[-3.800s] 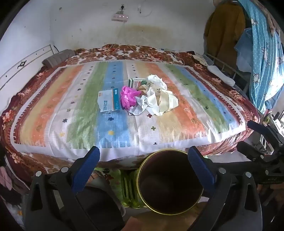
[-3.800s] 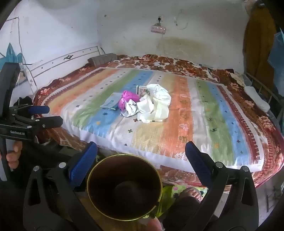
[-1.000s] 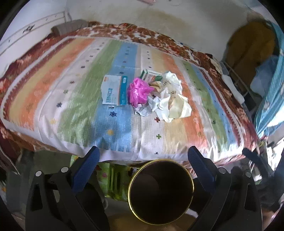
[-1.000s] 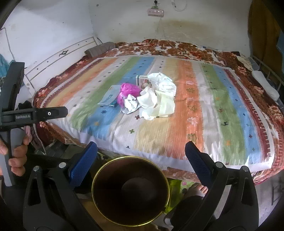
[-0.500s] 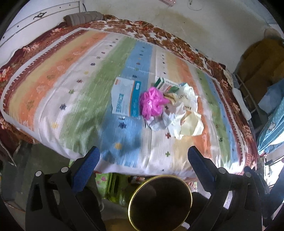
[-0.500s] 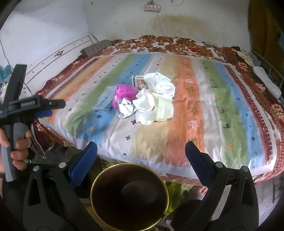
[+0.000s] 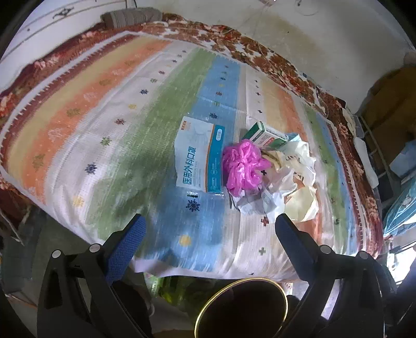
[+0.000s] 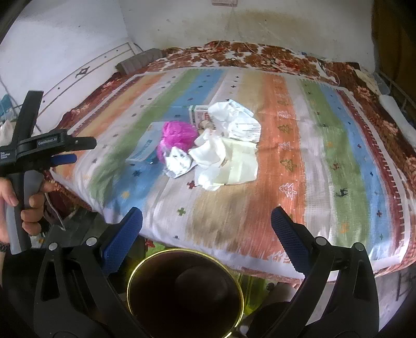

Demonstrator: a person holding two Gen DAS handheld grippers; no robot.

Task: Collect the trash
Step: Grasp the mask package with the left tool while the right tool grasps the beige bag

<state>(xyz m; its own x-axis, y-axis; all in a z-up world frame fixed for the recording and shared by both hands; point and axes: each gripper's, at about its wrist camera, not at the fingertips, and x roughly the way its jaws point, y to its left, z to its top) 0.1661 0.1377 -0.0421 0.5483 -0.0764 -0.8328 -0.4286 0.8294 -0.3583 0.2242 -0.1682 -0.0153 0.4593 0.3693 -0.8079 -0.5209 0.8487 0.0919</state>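
Observation:
A heap of trash lies mid-bed: a pink crumpled bag (image 7: pixel 243 166) (image 8: pixel 178 136), a flat blue-and-white packet (image 7: pixel 199 158) (image 8: pixel 144 150), a small green-and-white box (image 7: pixel 262 136) (image 8: pixel 200 117), and crumpled white and cream paper (image 7: pixel 293 182) (image 8: pixel 226 158). A dark bin with a gold rim (image 7: pixel 244 308) (image 8: pixel 184 291) stands on the floor at the bed's near edge. My left gripper (image 7: pixel 209 228) is open and empty over the bed edge, short of the heap; it also shows in the right wrist view (image 8: pixel 70 150). My right gripper (image 8: pixel 206 223) is open and empty above the bin.
The bed (image 8: pixel 325 161) has a striped cover over a red floral blanket (image 7: pixel 260 54). A grey roll (image 7: pixel 130 17) lies by the headboard. White walls stand behind. Clothes (image 7: pixel 384 88) hang at the right. Green items (image 7: pixel 171 286) lie on the floor beside the bin.
My left gripper has moved forward and up over the bed edge, closer to the trash heap. My right gripper has edged nearer the bed. Both stay open.

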